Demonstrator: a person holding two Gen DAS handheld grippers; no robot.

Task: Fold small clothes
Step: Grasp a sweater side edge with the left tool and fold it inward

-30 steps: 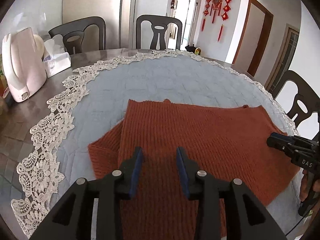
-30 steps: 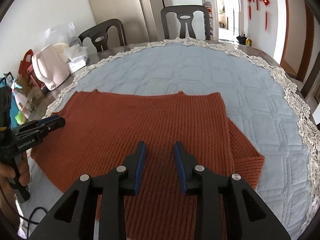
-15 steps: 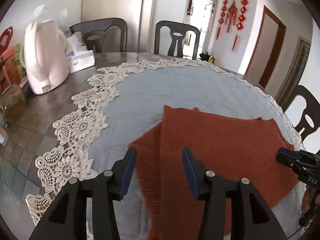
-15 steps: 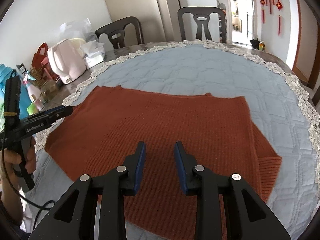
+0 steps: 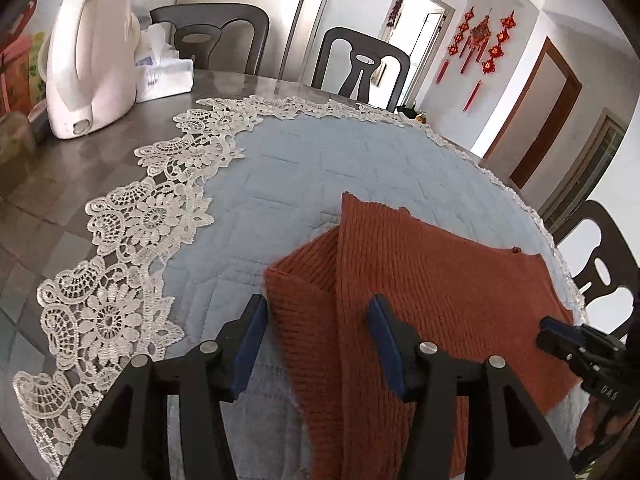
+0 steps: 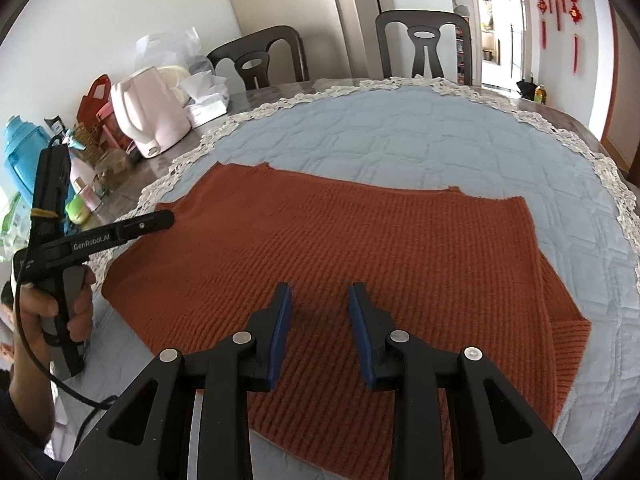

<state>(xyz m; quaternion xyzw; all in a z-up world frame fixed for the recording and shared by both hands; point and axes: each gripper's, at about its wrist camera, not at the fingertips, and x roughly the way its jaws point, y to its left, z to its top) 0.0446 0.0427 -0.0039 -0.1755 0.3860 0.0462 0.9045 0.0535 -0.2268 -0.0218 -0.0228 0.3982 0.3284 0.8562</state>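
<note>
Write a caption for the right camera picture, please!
Open right gripper hovers over a rust sweater on the blue quilted mat.

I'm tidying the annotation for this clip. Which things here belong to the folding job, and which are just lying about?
Job:
- rust-orange ribbed knit garment
- left gripper, open
- right gripper, open
- blue quilted lace-edged table mat

Lying about:
- pale pink electric kettle
- white tissue pack
- turquoise plastic bottle

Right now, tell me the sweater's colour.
Rust orange, ribbed knit; the sweater shows best in the right wrist view.
</note>
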